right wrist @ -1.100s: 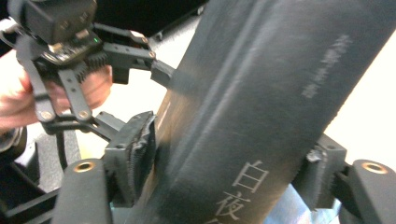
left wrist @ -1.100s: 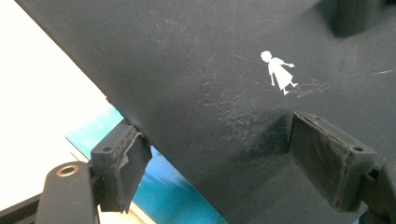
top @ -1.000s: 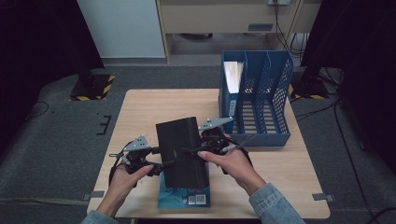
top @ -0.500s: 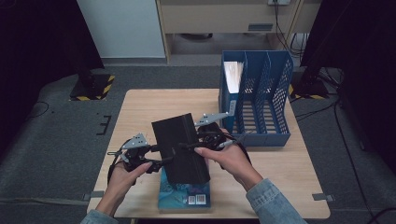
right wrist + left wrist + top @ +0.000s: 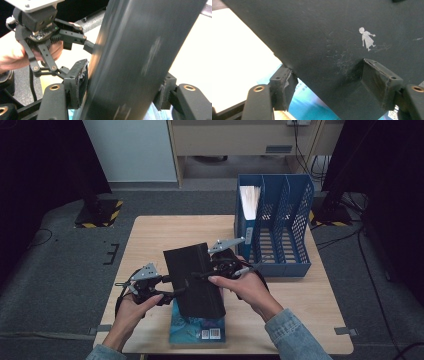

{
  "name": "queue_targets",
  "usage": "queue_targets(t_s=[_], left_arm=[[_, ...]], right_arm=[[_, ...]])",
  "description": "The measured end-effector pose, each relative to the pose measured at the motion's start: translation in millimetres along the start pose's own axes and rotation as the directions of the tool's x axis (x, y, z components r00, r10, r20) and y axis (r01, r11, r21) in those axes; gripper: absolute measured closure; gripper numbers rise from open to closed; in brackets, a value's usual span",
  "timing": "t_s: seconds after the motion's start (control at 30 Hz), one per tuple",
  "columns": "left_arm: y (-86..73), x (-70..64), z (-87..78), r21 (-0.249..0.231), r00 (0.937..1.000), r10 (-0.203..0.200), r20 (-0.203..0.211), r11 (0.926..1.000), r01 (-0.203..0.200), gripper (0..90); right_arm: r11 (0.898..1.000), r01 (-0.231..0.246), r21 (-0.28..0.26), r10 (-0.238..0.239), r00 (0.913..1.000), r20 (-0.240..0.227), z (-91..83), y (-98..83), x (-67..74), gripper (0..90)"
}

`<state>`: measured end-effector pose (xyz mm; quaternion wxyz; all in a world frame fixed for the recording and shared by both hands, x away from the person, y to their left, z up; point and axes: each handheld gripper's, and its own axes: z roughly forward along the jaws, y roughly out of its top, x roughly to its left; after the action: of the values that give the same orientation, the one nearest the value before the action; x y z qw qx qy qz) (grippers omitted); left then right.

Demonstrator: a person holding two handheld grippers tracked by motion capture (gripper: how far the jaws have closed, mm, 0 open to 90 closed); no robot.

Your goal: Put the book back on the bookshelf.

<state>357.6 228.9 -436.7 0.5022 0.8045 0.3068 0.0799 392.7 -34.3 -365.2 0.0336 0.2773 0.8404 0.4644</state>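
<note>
black book lifted off teal book, held by left gripper and right gripper, jaws clamped | apparently bound for blue file rack beyond it; filing left

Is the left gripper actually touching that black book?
Touching. In the left gripper view, the left gripper has both pads pressed against the black book.

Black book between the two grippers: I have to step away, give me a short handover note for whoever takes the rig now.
Left gripper: shut on the black book, jaws just closing on its near-left edge.
Right gripper: shut on the black book's right side.
Black book is lifted and tilted above the blue book, which lies flat on the table.
Blue file rack stands at the table's far right, its leftmost slot already filled.
Likely left: slot the black book into a free slot, then the blue book.
</note>
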Motion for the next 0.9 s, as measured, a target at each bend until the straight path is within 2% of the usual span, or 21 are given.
queue_targets(t_s=[0.2,0.37,0.5,0.53,0.7,0.9], left_arm=[[3.8,-7.0,3.6,0.004,0.9998,0.02,0.002,0.9998,-0.02,31.0],[5.3,-5.0,5.5,0.006,0.9999,0.002,0.011,1.0,-0.002,31.4],[6.1,-1.1,4.4,-0.001,0.9999,-0.007,0.013,1.0,0.007,31.4],[7.0,0.0,4.3,-0.001,1.0,-0.005,0.005,1.0,0.005,31.4],[15.0,10.4,3.8,0.004,0.9992,0.011,-0.04,0.9999,-0.011,32.4],[22.3,35.3,4.8,0.0,0.9989,-0.016,-0.044,0.9999,0.016,32.8]], right_arm=[[1.0,0.0,0.028,0.0,0.9999,-0.015,-2.4,3.0,-1.5,40.6],[0.999,-0.005,0.04,0.005,1.0,-0.001,-3.4,3.5,-4.0,39.4],[1.0,-0.006,0.012,0.006,0.9998,-0.021,-3.0,7.1,-4.3,44.2],[1.0,0.006,0.001,-0.006,0.9998,-0.02,-2.5,8.7,-4.3,44.8],[0.999,0.03,-0.038,-0.031,0.9995,-0.008,2.7,19.2,-6.0,47.9],[0.996,0.052,-0.069,-0.051,0.9987,0.006,17.0,34.2,-13.1,49.6]])
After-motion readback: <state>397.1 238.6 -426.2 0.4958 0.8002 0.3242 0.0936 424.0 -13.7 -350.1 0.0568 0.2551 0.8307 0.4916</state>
